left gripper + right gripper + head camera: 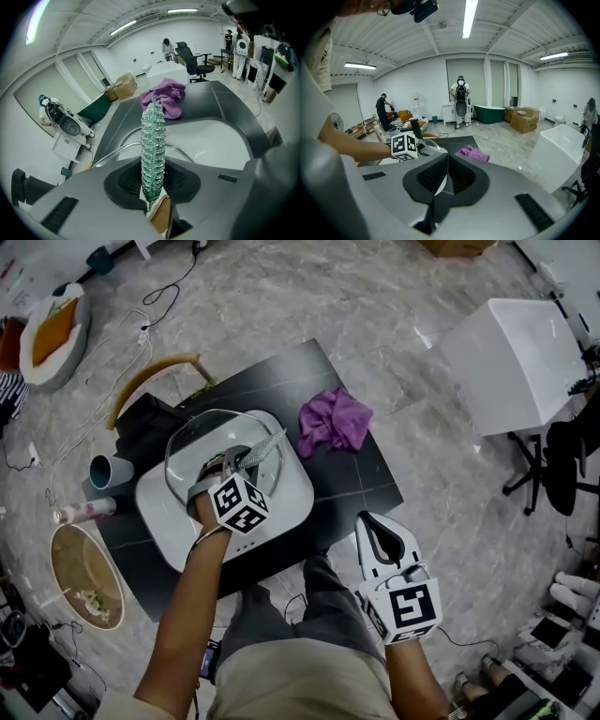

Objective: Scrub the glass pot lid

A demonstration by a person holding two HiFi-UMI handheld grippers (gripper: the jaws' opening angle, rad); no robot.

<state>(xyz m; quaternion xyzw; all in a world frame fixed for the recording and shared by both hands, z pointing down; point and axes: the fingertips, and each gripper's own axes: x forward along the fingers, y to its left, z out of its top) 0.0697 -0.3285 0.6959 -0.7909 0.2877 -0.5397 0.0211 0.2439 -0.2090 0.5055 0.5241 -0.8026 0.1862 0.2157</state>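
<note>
Your left tool (239, 465) pinches the scrubber (153, 145) over the lid (187, 442) in the basin (291, 507). Your right tool (378, 538), pressed together and empty, is beside the bench (361, 479).

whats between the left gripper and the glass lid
A glittery green scrubbing pad, clamped in the left gripper and sticking out over the lid; the left gripper view shows it.

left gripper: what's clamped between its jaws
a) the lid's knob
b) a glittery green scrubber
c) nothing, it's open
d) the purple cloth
B: in the left gripper view the left gripper has its jaws closed on a glittery green scrubber that stands up between them, while the purple cloth lies apart on the dark table beyond.
</note>
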